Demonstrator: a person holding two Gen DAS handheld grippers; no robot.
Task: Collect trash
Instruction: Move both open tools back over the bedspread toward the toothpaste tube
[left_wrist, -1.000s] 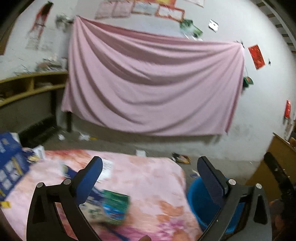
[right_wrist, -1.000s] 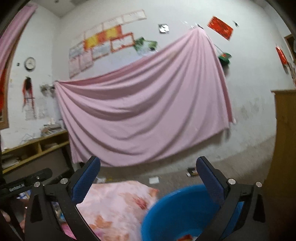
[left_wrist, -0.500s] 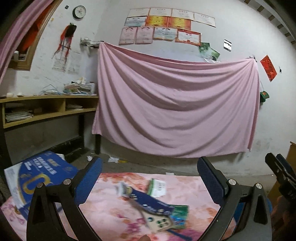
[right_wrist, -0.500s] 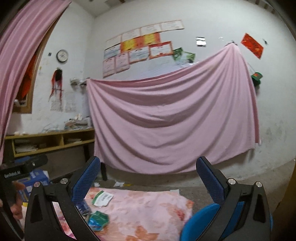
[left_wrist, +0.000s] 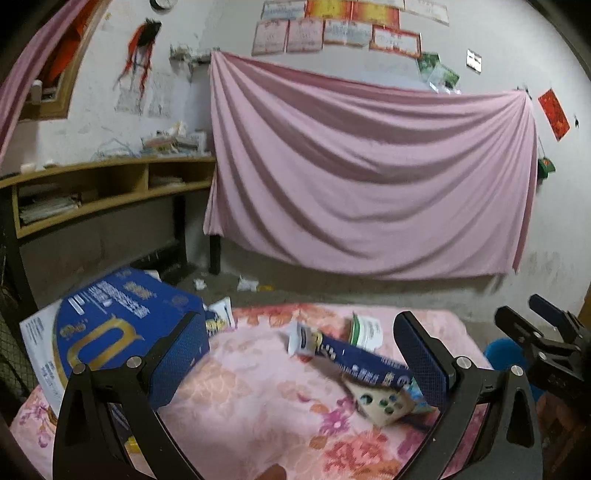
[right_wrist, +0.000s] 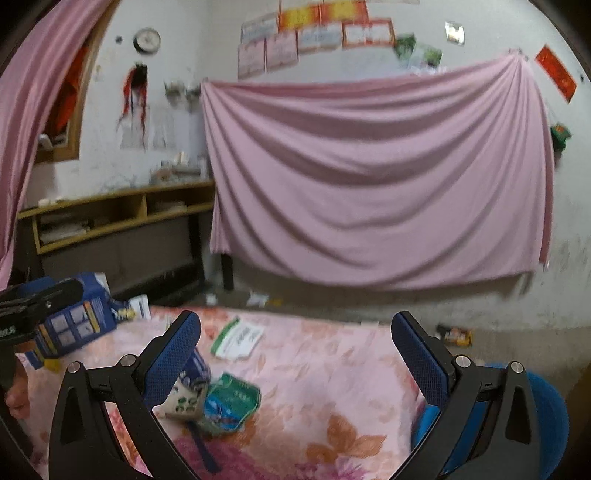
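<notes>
Both hand-held grippers hang above a surface (left_wrist: 251, 398) covered in pink floral cloth, and each has its blue-padded fingers spread wide apart with nothing between them. The left hand-held gripper (left_wrist: 299, 354) looks over a long blue carton (left_wrist: 354, 363) lying aslant on the cloth, one end resting on a tan cardboard piece with round holes (left_wrist: 380, 402). Just beyond the carton lies a white and green packet (left_wrist: 365, 330). A large blue box (left_wrist: 118, 325) sits at the left edge of the surface.

The right hand-held gripper (right_wrist: 295, 350) faces the same litter from the other side: a crumpled green and blue wrapper (right_wrist: 231, 402) touches the cardboard piece near its left finger. A blue bucket (right_wrist: 546, 410) stands beside the surface on the right. A pink sheet (right_wrist: 369, 177) hangs on the wall behind.
</notes>
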